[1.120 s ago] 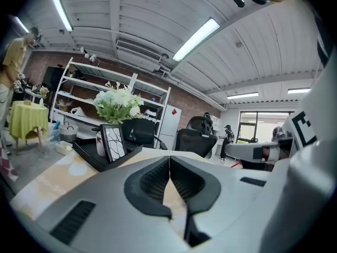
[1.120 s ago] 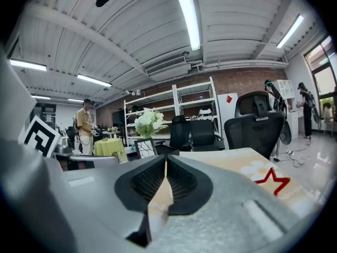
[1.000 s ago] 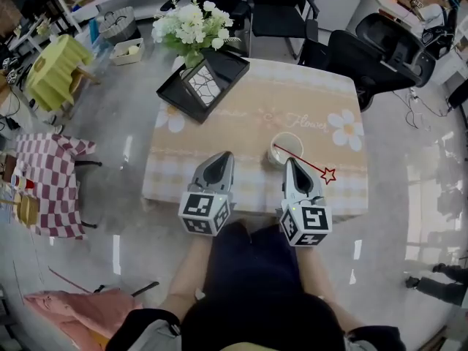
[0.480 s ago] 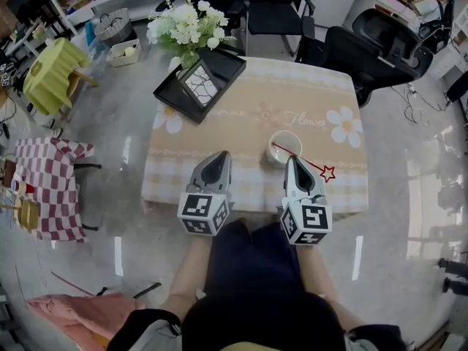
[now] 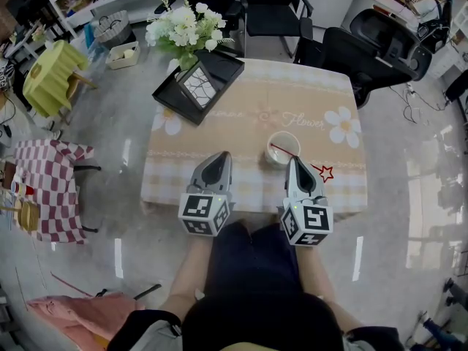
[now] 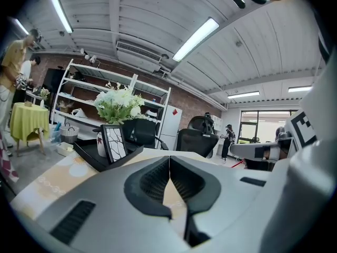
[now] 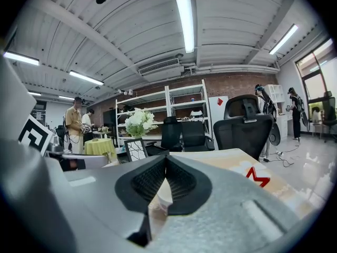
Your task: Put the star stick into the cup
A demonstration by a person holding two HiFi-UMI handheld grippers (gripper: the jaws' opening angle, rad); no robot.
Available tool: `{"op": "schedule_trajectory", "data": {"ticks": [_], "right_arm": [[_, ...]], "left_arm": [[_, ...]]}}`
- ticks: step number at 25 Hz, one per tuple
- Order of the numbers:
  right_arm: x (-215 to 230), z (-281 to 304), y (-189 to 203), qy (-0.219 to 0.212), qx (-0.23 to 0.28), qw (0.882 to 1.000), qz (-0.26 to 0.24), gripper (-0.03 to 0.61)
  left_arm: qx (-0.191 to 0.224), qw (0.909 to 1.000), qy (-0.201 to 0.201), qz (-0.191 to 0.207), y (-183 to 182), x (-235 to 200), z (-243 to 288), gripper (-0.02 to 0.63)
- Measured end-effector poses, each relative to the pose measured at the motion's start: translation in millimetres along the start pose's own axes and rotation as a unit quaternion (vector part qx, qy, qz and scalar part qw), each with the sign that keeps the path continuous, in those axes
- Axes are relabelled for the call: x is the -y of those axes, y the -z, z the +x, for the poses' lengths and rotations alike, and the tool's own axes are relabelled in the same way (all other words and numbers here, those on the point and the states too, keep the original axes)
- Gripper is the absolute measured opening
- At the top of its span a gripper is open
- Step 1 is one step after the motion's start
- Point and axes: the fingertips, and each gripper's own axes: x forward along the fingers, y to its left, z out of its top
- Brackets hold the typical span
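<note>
A white cup (image 5: 283, 148) stands on the beige flowered tablecloth (image 5: 241, 123), right of its middle. The red star stick (image 5: 300, 161) has one end inside the cup and leans out over the rim to the right, its star (image 5: 326, 172) hanging low beside the cup. My right gripper (image 5: 294, 161) is shut just before the cup, its tip right by the stick; nothing shows between its jaws (image 7: 166, 159). In the right gripper view the star (image 7: 258, 177) peeks over the gripper's right side. My left gripper (image 5: 221, 156) is shut and empty at the table's near edge (image 6: 169, 159).
A black tray with a picture frame (image 5: 197, 82) and white flowers (image 5: 186, 24) sit at the table's far left corner. Black office chairs (image 5: 380, 46) stand behind the table. A checkered table (image 5: 51, 185) is on the floor at left. People stand far off (image 7: 73, 128).
</note>
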Motion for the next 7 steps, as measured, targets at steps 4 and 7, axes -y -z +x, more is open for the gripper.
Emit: {"op": "schedule_trajectory", "data": {"ticks": [4, 7], "right_arm": [[0.9, 0.0, 2.1, 0.002, 0.000, 1.000, 0.001, 0.003], [1.8, 0.5, 4.5, 0.002, -0.004, 1.000, 0.005, 0.003]], "left_arm": [[-0.001, 1.0000, 0.001, 0.002, 1.4, 0.3, -0.8, 0.011], [-0.003, 1.0000, 0.002, 0.002, 3.0, 0.7, -1.1, 0.011]]}}
